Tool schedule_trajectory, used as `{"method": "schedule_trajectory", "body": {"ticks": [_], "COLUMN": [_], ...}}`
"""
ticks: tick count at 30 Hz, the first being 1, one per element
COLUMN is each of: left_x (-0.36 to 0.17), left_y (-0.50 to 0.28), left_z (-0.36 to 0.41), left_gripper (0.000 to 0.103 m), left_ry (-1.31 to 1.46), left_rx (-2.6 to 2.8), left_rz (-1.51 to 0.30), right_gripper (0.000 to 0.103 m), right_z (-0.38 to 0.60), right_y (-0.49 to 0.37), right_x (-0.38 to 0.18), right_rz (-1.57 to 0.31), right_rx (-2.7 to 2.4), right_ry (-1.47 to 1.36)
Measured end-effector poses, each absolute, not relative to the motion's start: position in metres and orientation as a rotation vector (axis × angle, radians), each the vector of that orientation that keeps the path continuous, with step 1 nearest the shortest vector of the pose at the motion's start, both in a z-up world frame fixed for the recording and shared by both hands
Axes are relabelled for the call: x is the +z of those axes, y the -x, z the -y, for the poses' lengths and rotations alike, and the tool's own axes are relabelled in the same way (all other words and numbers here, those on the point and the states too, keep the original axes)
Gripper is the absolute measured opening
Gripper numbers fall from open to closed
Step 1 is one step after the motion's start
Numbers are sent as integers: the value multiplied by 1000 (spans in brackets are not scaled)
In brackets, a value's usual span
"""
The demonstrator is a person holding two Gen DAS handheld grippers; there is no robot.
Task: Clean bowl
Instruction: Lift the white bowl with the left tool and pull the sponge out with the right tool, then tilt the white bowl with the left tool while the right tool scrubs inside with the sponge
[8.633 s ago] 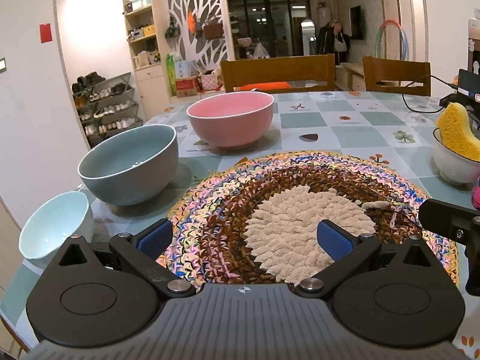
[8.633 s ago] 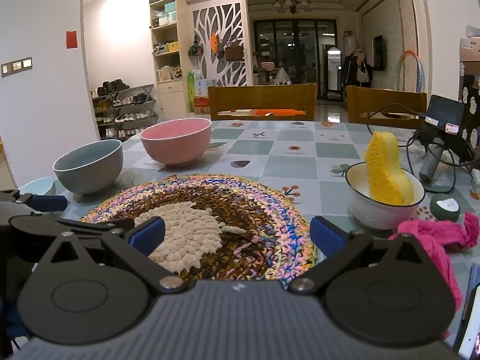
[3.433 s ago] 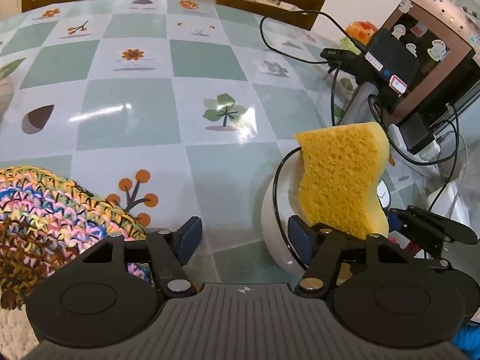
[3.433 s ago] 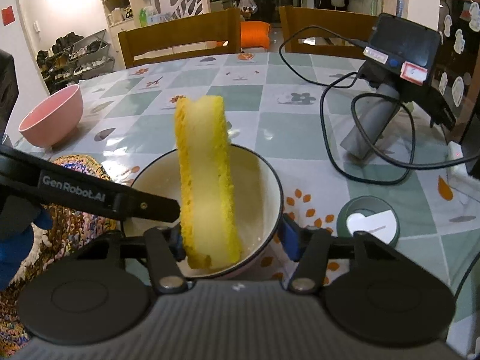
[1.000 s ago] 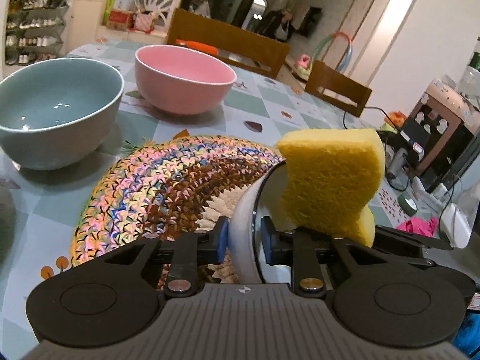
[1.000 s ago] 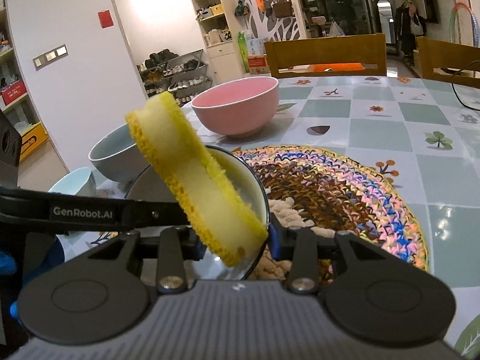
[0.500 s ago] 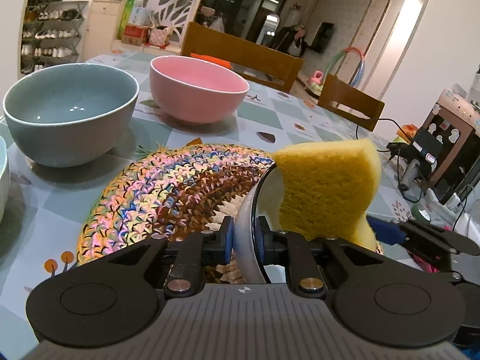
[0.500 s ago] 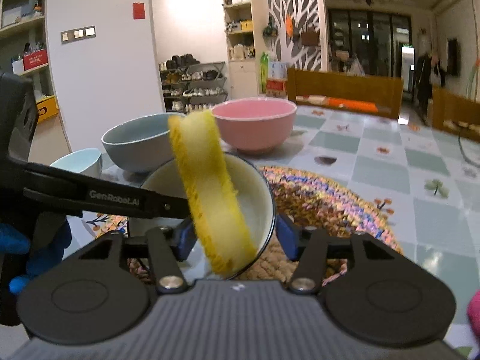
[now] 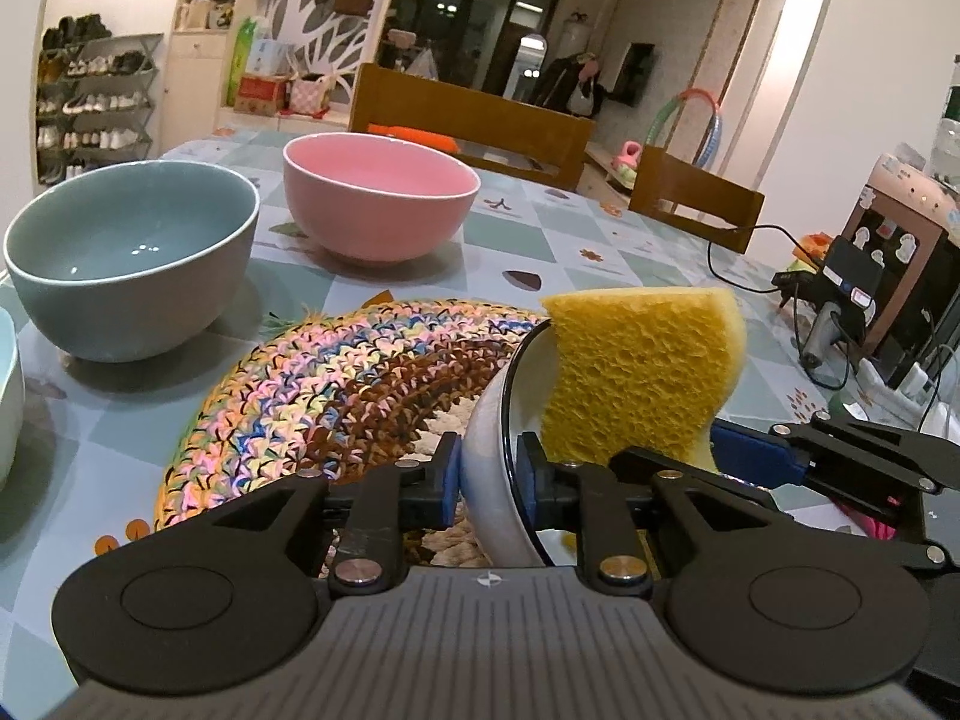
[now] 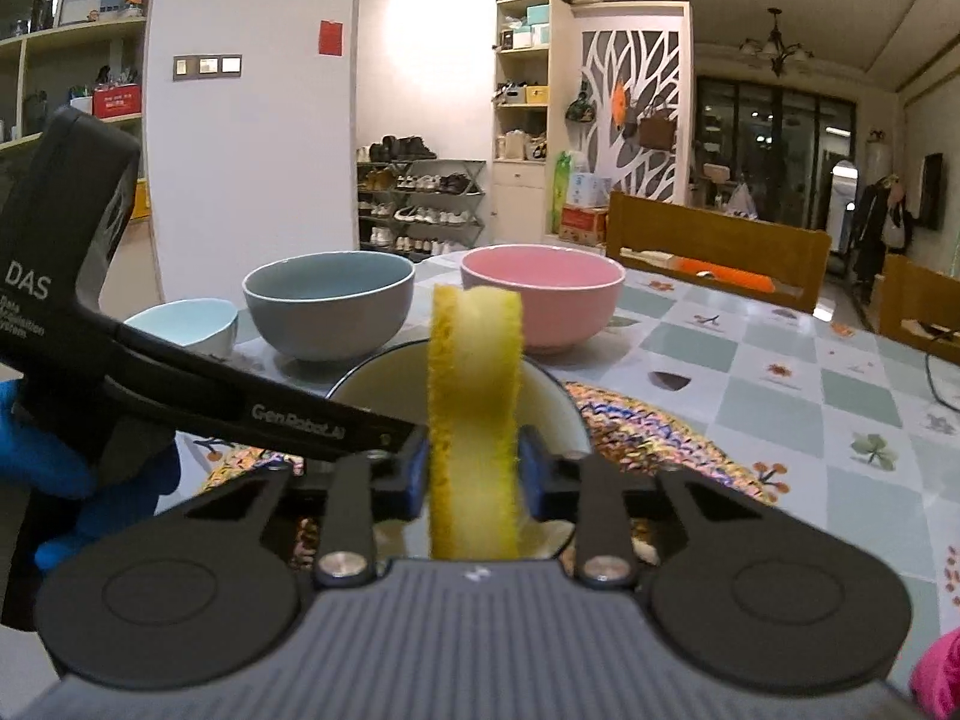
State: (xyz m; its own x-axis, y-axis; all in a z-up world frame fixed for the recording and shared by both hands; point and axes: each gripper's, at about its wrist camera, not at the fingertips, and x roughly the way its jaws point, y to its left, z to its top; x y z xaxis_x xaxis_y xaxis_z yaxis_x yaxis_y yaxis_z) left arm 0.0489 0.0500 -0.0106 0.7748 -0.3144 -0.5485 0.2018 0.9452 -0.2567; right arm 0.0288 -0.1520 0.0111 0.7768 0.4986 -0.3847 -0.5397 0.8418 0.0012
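My left gripper (image 9: 489, 474) is shut on the rim of the white bowl (image 9: 501, 510), which is tilted on its side above the woven mat (image 9: 336, 384). My right gripper (image 10: 474, 471) is shut on the yellow sponge (image 10: 474, 438), which stands upright inside the white bowl (image 10: 549, 402). The sponge (image 9: 642, 384) fills the bowl's mouth in the left wrist view, with the right gripper's fingers (image 9: 750, 456) behind it. The left gripper's arm (image 10: 240, 408) crosses the right wrist view from the left.
A grey bowl (image 9: 132, 252) and a pink bowl (image 9: 378, 198) stand behind the mat, and a pale blue bowl (image 10: 180, 324) at the left edge. Cables and a device (image 9: 840, 294) lie at the right. A pink cloth (image 10: 939, 672) lies near right. Wooden chairs (image 9: 474, 120) line the far side.
Both grippers carried the bowl and sponge from the table's right side to above the mat. In the last second the sponge turned upright in the bowl and the right gripper closed tighter on it.
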Motion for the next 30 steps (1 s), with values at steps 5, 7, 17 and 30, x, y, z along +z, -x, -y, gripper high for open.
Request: {"method": "schedule_trajectory", "body": {"ticks": [5,7,17,30], "left_x": [-10,-9,-5,-4], "left_y": [-47,-46,-40,-36], "left_z": [-47,-46,-37,-35], "left_gripper": [22,22,24,27], "left_ry": [163,160,118,116], "left_rx": [-281,-282,-290,-309], "left_rz": [-614,-612,-576,-557], "right_gripper": [24,24,24,24], "right_z": [159,164,183,180], "right_y": [-25,-22,-8,-12], "right_x": [23,31,55,59], "right_rz": [-382,-390,-481,-715], "right_rx": [554,536,523,654], "right_ry": [90,80,137,328]}}
